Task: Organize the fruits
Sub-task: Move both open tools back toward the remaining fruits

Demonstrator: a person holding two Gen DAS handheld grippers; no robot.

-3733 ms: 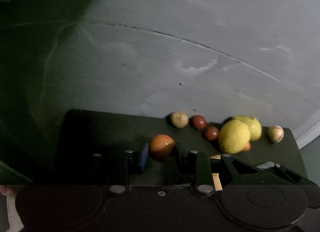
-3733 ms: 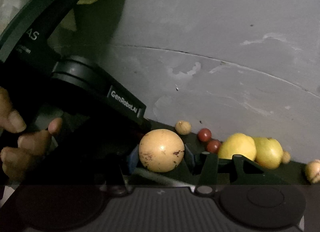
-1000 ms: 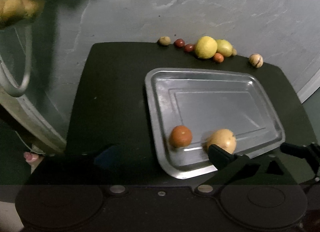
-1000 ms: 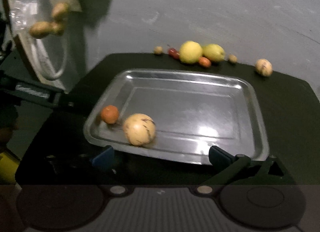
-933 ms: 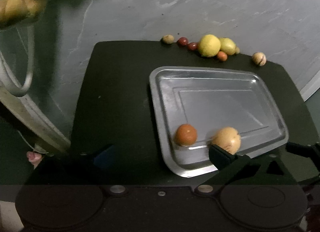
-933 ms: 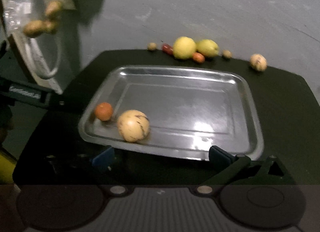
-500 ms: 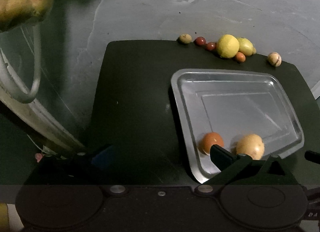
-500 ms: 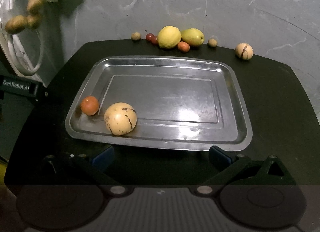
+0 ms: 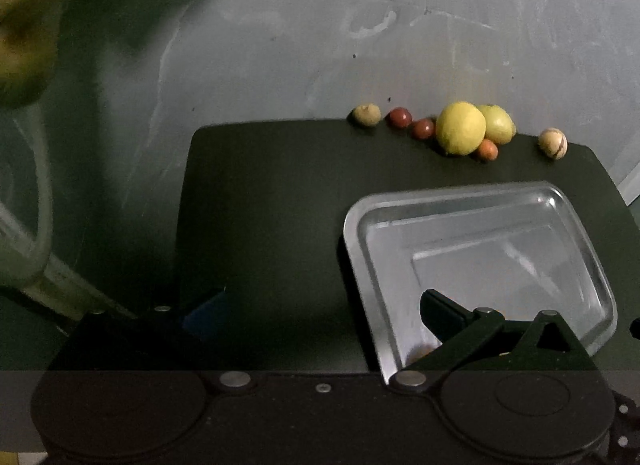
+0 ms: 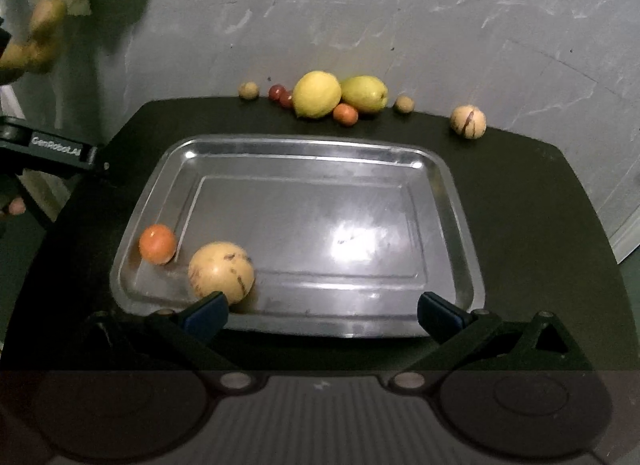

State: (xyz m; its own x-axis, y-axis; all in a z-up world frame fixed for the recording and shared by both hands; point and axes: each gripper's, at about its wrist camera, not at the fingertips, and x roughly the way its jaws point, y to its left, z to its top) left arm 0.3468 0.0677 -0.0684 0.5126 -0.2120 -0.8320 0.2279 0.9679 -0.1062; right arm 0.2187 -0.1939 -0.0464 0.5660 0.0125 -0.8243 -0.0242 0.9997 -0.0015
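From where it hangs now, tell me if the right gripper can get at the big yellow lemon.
Probably yes. The right gripper is open and empty; only the low tray lies between it and the lemon.

"GenRoboLAI"-like white lettering on left tool

In the left wrist view the gripper's finger hides the tray's fruit; yellowish things top left are blurred.

Tray mostly bare; 2 fruits near-left corner.
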